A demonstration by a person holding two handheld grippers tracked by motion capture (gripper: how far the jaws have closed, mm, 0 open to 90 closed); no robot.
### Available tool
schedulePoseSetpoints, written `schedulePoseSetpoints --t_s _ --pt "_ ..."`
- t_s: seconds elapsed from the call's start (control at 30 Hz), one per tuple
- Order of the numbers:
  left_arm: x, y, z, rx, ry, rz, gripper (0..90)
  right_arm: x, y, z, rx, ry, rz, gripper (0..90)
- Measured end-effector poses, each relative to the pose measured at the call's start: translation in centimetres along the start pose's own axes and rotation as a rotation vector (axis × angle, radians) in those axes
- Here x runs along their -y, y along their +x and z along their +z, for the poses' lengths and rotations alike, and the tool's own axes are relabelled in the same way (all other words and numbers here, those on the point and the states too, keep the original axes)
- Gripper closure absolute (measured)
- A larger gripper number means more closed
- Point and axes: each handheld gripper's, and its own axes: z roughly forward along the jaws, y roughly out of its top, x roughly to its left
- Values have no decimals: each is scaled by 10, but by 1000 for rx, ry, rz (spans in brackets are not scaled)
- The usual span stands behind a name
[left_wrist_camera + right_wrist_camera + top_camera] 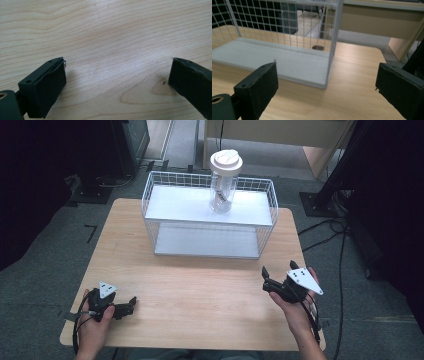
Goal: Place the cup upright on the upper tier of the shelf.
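Both tongs idle, jaws apart, shaker bottle far ahead on rack.
High view: left gripper [131, 302] and right gripper [265, 277] empty; shaker bottle [224, 182] well beyond both, on wire rack [207, 222]. Left gripper view: bare table [112, 37] between jaws. Right gripper view: rack corner ahead.

A clear plastic shaker bottle [223, 182] stands on the white wire-mesh two-tier rack [165, 184], at the light wooden table's [200, 290] twelve o'clock.

No readable text, labels, brands or numbers anywhere.
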Motion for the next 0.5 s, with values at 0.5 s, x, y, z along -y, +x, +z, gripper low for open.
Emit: schedulePoseSetpoints --t_s 0.5 --pt "0 0 0 0 0 0 15 53 -32 -16 69 110 42 46"
